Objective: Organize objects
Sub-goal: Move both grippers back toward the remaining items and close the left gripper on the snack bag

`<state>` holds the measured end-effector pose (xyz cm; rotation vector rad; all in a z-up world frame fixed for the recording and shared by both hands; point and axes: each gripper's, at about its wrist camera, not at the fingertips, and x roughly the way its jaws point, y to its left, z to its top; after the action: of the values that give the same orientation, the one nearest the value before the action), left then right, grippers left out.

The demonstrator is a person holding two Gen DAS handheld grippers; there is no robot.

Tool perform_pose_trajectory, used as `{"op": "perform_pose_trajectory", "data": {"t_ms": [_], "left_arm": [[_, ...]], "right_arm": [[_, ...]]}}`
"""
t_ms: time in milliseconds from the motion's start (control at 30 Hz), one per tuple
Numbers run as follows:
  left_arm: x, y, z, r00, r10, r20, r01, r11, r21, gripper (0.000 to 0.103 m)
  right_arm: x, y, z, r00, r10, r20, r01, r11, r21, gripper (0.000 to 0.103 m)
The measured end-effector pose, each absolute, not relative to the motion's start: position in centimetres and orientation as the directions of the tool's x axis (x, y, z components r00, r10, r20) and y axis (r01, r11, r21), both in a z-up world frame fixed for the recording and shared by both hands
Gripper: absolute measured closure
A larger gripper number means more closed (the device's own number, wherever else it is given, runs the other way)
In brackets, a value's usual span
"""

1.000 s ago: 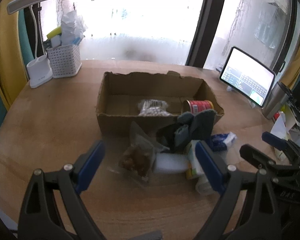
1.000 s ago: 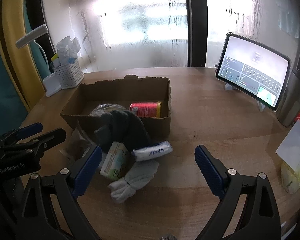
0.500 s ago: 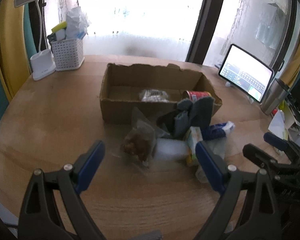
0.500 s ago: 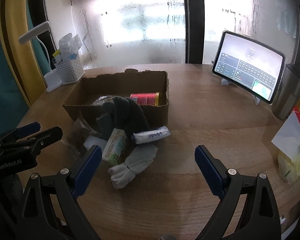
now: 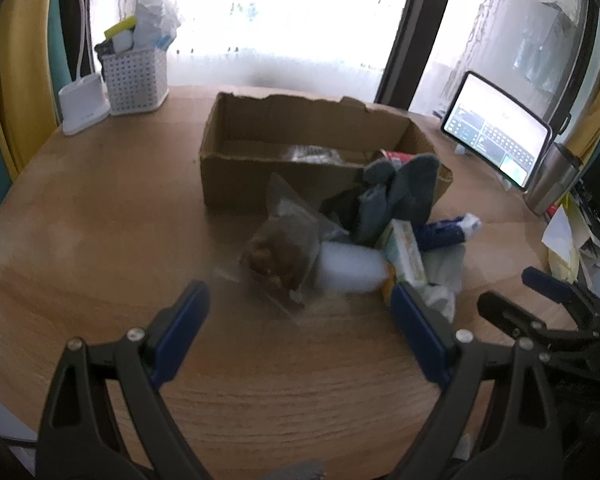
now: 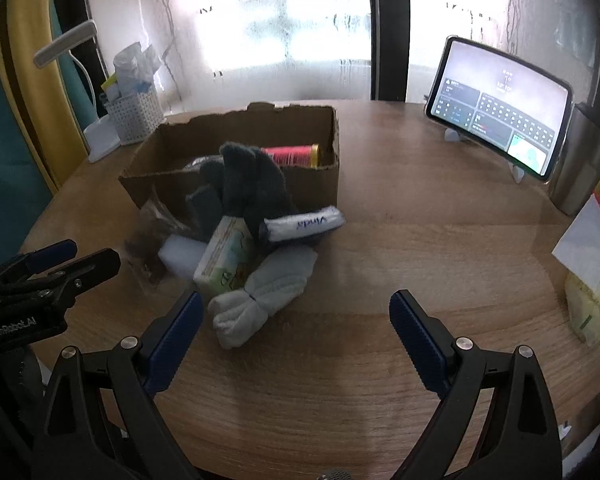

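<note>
A cardboard box on the wooden table holds a red can and a clear packet. In front of it lies a pile: a clear bag of brown bits, a white sponge block, a dark grey glove, a green-and-white carton, a Vinda tissue pack and rolled pale socks. My left gripper is open and empty just short of the bag. My right gripper is open and empty near the socks.
A white perforated basket and a white lamp base stand at the back left. A tablet on a stand, a steel tumbler and paper packets sit at the right.
Both grippers have drawn back from the pile and risen a little, then the left one edged in again. Both stayed open. Nothing in the pile moved.
</note>
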<state>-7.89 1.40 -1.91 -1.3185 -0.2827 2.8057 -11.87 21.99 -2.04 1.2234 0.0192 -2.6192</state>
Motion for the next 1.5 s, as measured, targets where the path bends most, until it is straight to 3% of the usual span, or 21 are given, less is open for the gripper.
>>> {"op": "perform_pose_trajectory", "data": {"t_ms": [800, 967, 1500], "left_arm": [[-11.6, 0.5, -4.0, -0.593, 0.096, -0.799, -0.013, -0.994, -0.110, 0.010], [-12.6, 0.2, -4.1, -0.591, 0.094, -0.801, -0.022, -0.995, -0.101, 0.010], [-15.0, -1.2, -6.3, -0.567, 0.023, -0.823, -0.008, -1.000, -0.022, 0.010]], "right_arm": [[-15.0, 21.1, -4.8, -0.554, -0.252, -0.793, 0.229, -0.962, 0.146, 0.008], [-15.5, 21.2, -4.6, -0.553, -0.257, -0.792, 0.223, -0.962, 0.157, 0.017], [-16.5, 21.2, -6.0, -0.522, -0.258, -0.813, 0.231, -0.960, 0.156, 0.018]]}}
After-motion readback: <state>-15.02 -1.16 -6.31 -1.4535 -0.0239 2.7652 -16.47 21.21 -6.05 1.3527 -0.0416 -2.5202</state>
